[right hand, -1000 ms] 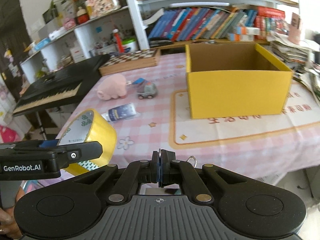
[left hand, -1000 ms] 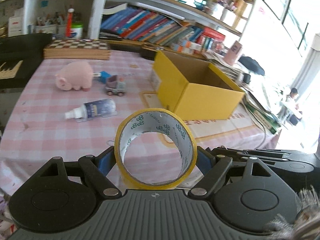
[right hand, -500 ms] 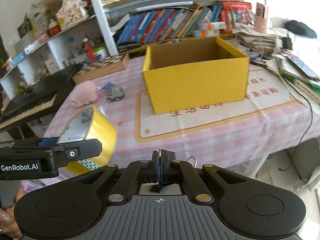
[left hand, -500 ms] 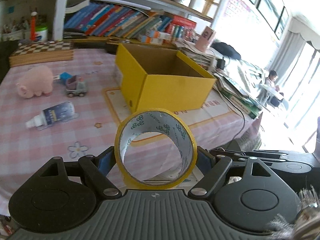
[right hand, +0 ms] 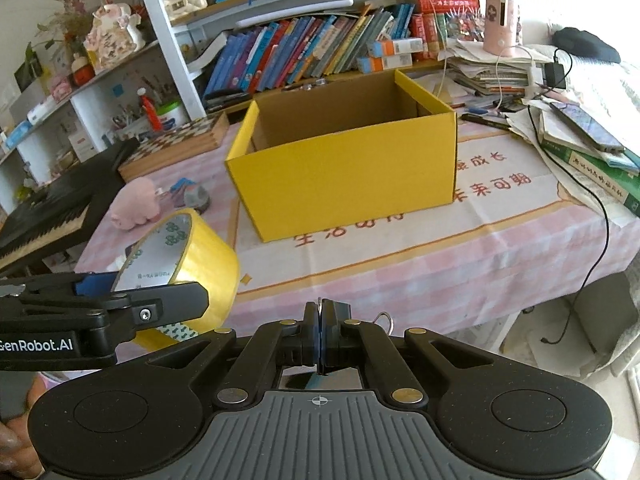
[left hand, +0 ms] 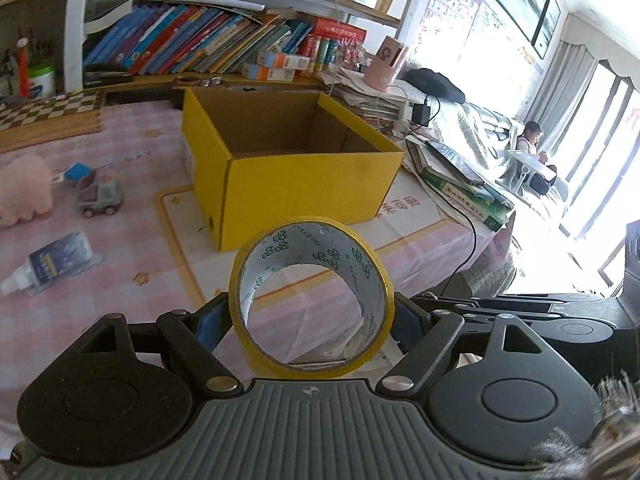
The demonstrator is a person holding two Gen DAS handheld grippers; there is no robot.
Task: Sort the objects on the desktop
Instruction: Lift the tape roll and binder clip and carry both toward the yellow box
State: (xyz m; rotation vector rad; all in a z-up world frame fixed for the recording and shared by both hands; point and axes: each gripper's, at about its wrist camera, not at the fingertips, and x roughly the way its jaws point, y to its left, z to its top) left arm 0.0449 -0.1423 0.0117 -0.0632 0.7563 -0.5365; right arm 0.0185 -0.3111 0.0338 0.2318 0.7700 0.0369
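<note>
At the far left of your left-wrist view the things not yet sorted lie on the pink checked tablecloth [left hand: 132, 128]: a pink plush pig [left hand: 22, 190] at the left edge, a small toy truck [left hand: 100, 196] just right of it, and a spray bottle [left hand: 52, 264] lying on its side below them, its white nozzle toward the left edge. They are loose and well apart from the box, which I take to mean they wait their turn. Moving right, your left claw [left hand: 312, 312] sits bottom centre, its two fingers spread wide and pressing the outer rim of the tape roll [left hand: 312, 304] from either side; that wide grip is simply what the roll's breadth demands. The roll stands on edge with its hole facing the camera, so its axis runs away from you, roughly toward the yellow box [left hand: 308, 184] in the middle of the frame, and you see the tablecloth through the hole. The box stands open-topped and looks empty as far as its inside shows, a likely place for the tape. In the right-wrist view the same roll [right hand: 192, 256] appears at lower left, tilted, its printed core facing up and left. At bottom centre your right claw [right hand: 321, 336] is closed tight, pads together; whether a thin thing is pinched there I cannot tell.
</note>
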